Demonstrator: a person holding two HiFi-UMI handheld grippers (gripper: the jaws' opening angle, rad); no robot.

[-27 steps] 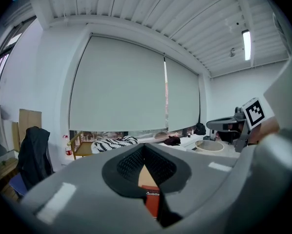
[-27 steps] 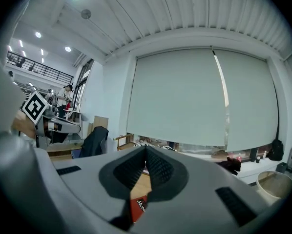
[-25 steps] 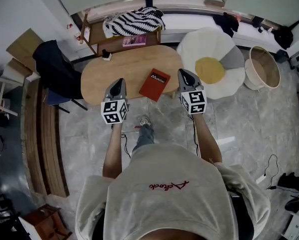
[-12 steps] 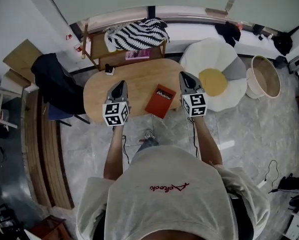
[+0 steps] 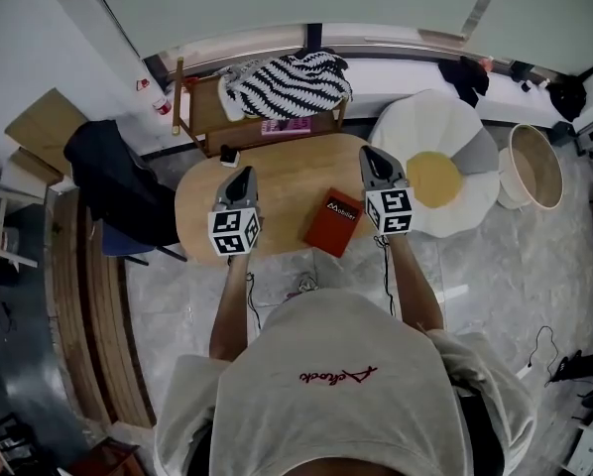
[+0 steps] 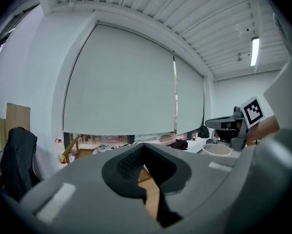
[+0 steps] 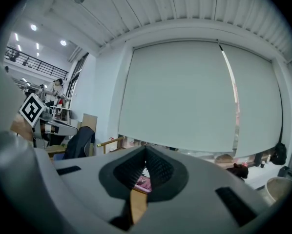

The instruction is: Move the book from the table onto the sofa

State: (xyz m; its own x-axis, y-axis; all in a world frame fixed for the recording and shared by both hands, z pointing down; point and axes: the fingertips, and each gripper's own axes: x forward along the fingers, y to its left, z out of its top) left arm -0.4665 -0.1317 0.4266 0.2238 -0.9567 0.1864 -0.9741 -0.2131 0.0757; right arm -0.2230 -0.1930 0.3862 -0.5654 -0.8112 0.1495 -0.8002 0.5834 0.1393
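Observation:
A red book (image 5: 334,221) lies flat near the front edge of the oval wooden table (image 5: 277,181) in the head view. My left gripper (image 5: 243,177) hovers over the table's left half, shut and empty, a hand's width left of the book. My right gripper (image 5: 373,157) is over the table's right end, just right of the book, shut with nothing in it. Both point away from me, nearly level. In the left gripper view the jaw tips (image 6: 145,147) meet; in the right gripper view they (image 7: 146,150) meet too. A white round seat with a yellow centre (image 5: 437,178) is at the right.
A wooden bench (image 5: 202,117) behind the table carries a zebra-striped cushion (image 5: 289,79) and a pink magazine (image 5: 285,125). A small white box (image 5: 229,156) sits at the table's back left. A chair with a dark jacket (image 5: 118,181) stands left; a round basket (image 5: 534,165) right.
I have stepped closer to the table. Both grippers moved forward together and now hang over the tabletop on either side of the book. Both stayed shut.

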